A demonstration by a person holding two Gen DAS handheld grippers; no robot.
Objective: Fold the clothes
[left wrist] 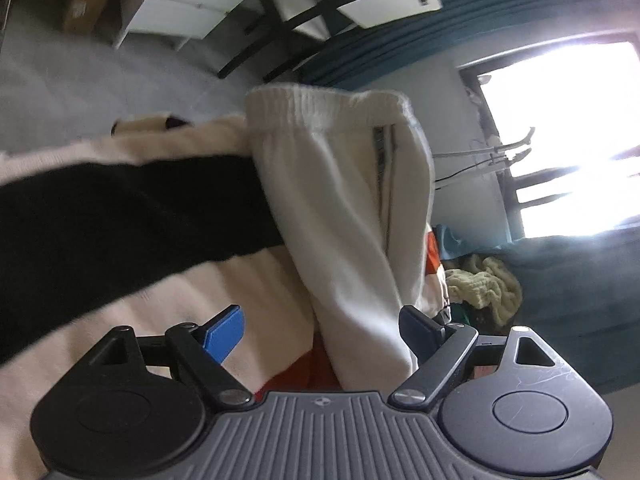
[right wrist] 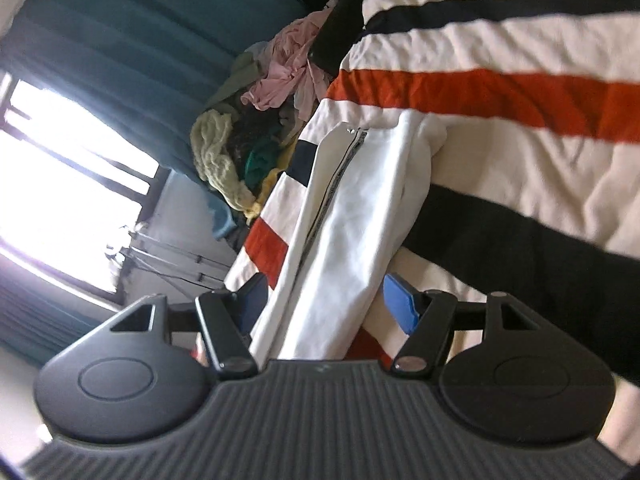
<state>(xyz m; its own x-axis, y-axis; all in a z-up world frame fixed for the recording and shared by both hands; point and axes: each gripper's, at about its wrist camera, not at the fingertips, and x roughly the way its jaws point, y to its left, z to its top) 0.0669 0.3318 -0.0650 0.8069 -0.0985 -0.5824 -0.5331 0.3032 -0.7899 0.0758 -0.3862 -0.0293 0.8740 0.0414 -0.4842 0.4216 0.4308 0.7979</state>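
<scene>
Evidently the white trousers point(left wrist: 340, 208) are the garment in hand, laid lengthwise on the striped bedspread point(right wrist: 500, 92) with one leg doubled over the other — so the first, long fold looks already made, and I judge the step now to be taking hold of the two ends for the crosswise fold. In the left wrist view the ribbed waistband sits at the trousers' far end, and the near part runs down between the fingers of the left gripper point(left wrist: 324, 332); its jaws stand wide, the blue pad point(left wrist: 224, 334) well off the cloth, the dark one point(left wrist: 418, 334) just beside the trousers' edge but not clearly pressing. The right gripper point(right wrist: 326, 306) straddles the trousers too, from the end where the side stripe point(right wrist: 332, 184) runs away from the camera; its fingers are apart, blue pad point(right wrist: 402, 306) clear of the fabric, nothing pinched.

Beyond the trousers' far end, by the teal curtain point(right wrist: 140, 40), waits the heap of unfolded clothes point(right wrist: 256, 120).

Next, by my reading, each gripper must drop onto the trousers and close on both layers at once — catching only the top leg would undo the fold when lifted.
</scene>
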